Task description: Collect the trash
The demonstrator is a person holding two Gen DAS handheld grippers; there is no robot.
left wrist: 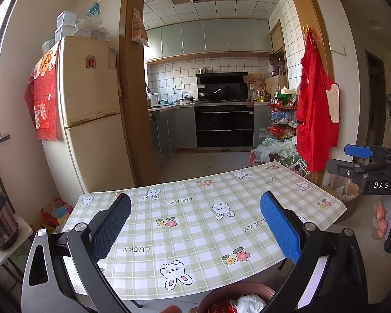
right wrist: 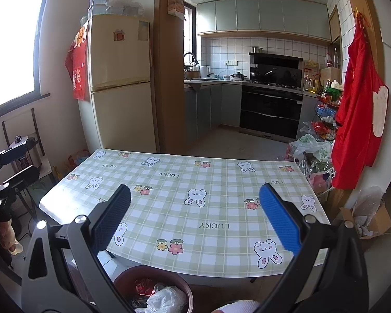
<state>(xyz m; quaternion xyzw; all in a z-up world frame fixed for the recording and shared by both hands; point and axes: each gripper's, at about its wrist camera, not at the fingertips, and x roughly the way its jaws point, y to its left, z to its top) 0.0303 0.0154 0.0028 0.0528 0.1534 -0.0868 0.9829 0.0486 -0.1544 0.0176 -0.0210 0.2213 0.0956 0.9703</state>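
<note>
By the left wall a tall cream fridge (right wrist: 120, 78) stands with a red cloth hung on its side, plastic tubs stacked on top. In front, the table (left wrist: 185, 224) wears a glossy checked oilcloth in pale green and white, printed with bunnies and flowers. The left gripper (left wrist: 195, 224) hovers above the near edge of the table, its ribbed pads, one black, one blue, spread wide with nothing between them. The right gripper (right wrist: 195, 216) hangs level beside it over the same edge, its jaws equally wide and empty. Below the near edge sits a round reddish-brown bin (right wrist: 127, 276), holding a crumpled white plastic bag (right wrist: 164, 300) and a red wrapper (right wrist: 143, 287). At the right, a shiny red apron (right wrist: 357, 120) hangs from the door frame
</note>
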